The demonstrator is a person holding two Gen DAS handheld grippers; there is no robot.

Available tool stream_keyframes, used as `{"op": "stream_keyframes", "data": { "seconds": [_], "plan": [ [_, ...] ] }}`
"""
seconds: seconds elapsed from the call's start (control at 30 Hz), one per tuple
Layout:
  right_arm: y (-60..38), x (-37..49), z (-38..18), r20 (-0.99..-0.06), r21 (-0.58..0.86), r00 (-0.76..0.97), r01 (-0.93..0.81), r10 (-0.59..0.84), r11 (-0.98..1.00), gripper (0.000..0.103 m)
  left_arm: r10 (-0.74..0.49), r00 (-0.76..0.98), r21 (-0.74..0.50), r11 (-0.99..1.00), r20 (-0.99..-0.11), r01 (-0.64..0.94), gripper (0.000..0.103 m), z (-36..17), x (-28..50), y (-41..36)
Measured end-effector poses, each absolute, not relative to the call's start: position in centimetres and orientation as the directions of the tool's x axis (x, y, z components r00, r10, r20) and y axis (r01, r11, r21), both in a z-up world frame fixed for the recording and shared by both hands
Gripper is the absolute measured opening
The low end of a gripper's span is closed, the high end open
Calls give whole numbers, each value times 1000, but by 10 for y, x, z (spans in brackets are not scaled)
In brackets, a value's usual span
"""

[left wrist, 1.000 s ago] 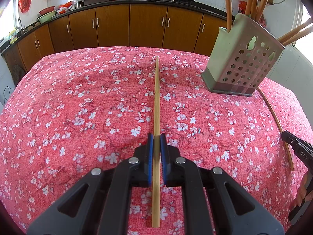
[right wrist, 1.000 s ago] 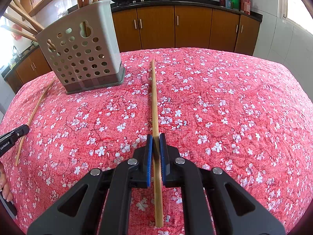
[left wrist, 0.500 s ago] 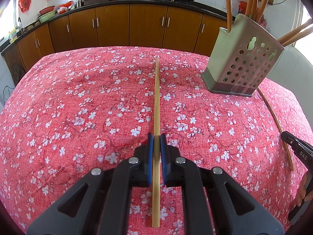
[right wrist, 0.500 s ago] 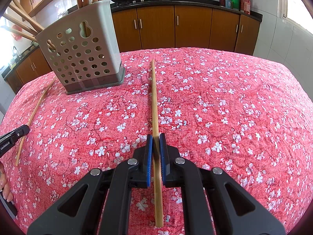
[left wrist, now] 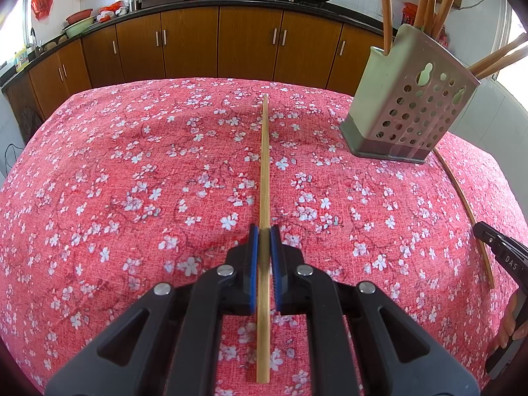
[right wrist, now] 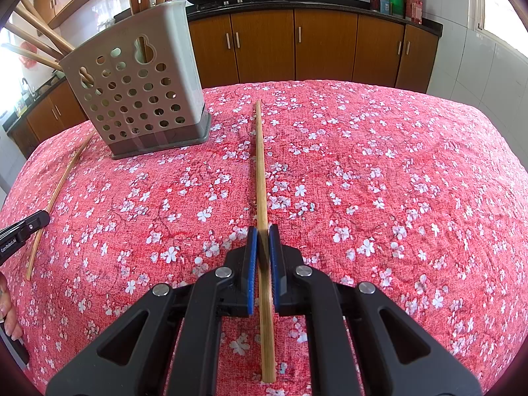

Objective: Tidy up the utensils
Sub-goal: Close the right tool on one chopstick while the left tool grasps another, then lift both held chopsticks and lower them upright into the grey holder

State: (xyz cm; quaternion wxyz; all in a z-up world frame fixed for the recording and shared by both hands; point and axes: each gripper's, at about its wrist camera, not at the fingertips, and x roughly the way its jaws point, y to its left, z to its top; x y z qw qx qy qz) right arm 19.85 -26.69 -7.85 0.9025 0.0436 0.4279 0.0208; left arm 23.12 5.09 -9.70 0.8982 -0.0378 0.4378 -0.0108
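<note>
My left gripper (left wrist: 264, 234) is shut on a pale bamboo chopstick (left wrist: 264, 165) that points straight ahead over the red floral tablecloth. My right gripper (right wrist: 263, 232) is shut on another bamboo chopstick (right wrist: 260, 165), also pointing ahead. A grey perforated utensil holder (left wrist: 406, 112) with several brown chopsticks in it stands at the right in the left wrist view, and the holder (right wrist: 138, 92) stands at the left in the right wrist view. A loose thin chopstick (left wrist: 462, 204) lies on the cloth beside the holder; this loose chopstick (right wrist: 56, 194) also shows at the left of the right wrist view.
The table (left wrist: 132, 165) is covered in red cloth with white blossoms. Brown kitchen cabinets (left wrist: 247, 43) and a counter with woks stand behind. The other gripper's tip shows at the frame edge in each view: the right one (left wrist: 495, 247), the left one (right wrist: 23, 231).
</note>
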Motion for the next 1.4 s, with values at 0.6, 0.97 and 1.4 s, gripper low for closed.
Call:
{"op": "stream_keyframes", "data": {
  "seconds": [0.6, 0.97, 1.4],
  "plan": [
    [-270, 192, -79, -769, 118, 634, 9, 85, 993, 8, -43, 615, -52, 999, -788, 2, 10, -96, 225, 46],
    [-274, 182, -72, -751, 116, 656, 14, 78, 993, 8, -9, 623, 13, 999, -782, 31, 9, -88, 211, 39],
    [-293, 151, 31, -502, 146, 862, 8, 67, 989, 8, -91, 811, -53, 996, -578, 74, 8, 32, 178, 41]
  ]
}}
